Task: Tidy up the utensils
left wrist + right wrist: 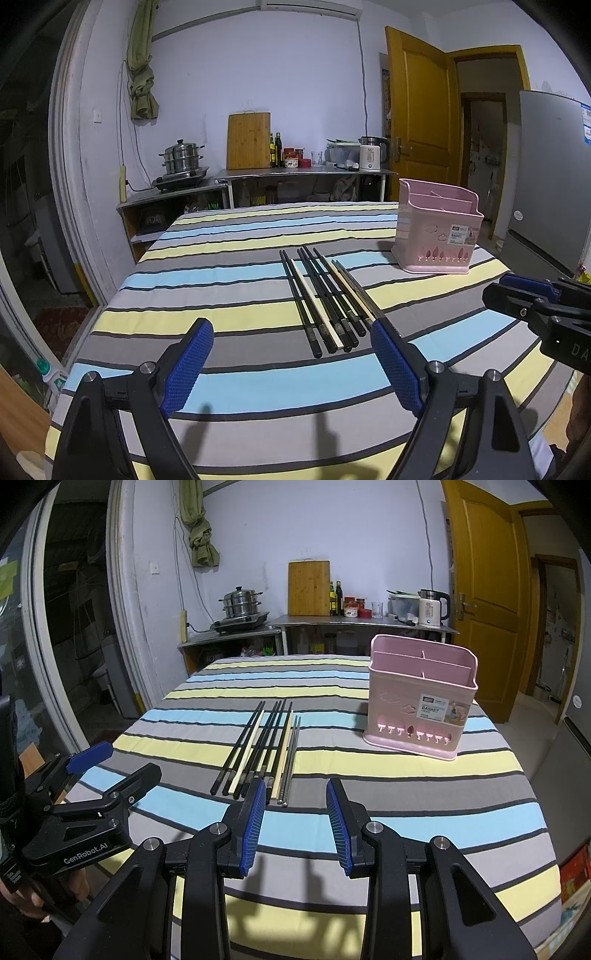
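Chopsticks (325, 299) lie side by side in a loose row near the middle of the striped surface (229, 280), mostly black ones with two pale ones among them, their thick ends toward me. They are all flat on the cloth and nothing grips them.

Beyond them and to the right stands a pink basket (421, 705), upright, with dividers splitting its inside into compartments and a white label on its front wall. It sits well apart from the chopsticks. From what I can see of the compartments, nothing stands in them.

My left gripper (291, 365) hangs above the near part of the surface with its jaws spread wide and nothing between them; its right blue pad (395, 365) sits just beside the near ends of the rightmost chopsticks in the left wrist view. My right gripper (295, 823) hovers over the near ends of the row, jaws parted and empty, and its left blue pad (255, 823) overlaps the ends of the middle chopsticks in the right wrist view. I cannot tell whether either pad touches them.
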`<state>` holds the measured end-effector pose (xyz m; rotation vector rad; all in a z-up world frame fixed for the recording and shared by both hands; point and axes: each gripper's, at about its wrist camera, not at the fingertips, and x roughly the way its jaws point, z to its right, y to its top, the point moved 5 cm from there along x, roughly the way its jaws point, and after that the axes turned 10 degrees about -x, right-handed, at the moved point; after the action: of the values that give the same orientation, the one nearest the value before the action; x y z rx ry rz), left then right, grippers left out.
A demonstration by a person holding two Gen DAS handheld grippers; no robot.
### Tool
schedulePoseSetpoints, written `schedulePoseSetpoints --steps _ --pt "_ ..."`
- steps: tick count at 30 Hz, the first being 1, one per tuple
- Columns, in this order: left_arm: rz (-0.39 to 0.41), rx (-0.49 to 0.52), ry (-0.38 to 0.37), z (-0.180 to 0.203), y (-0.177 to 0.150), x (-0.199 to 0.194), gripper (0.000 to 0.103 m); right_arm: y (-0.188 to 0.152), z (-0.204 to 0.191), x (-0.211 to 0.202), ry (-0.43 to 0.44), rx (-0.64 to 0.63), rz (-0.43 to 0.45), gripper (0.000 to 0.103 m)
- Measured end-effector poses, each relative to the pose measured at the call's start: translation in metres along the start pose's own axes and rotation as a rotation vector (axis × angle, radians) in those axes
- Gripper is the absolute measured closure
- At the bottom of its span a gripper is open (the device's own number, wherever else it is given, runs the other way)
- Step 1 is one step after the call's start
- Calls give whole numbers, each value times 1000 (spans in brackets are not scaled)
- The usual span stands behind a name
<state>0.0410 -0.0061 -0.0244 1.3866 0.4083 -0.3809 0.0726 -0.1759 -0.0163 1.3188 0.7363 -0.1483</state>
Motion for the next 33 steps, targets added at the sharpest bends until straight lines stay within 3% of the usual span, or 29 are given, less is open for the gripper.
schedulePoseSetpoints --steps 21,33 --pt "-26 -9 -10 -4 1 19 16 -2 -1 18 3 -3 -30 68" --pt "-130 -50 -22 -19 9 63 16 8 4 44 23 0 -57 68"
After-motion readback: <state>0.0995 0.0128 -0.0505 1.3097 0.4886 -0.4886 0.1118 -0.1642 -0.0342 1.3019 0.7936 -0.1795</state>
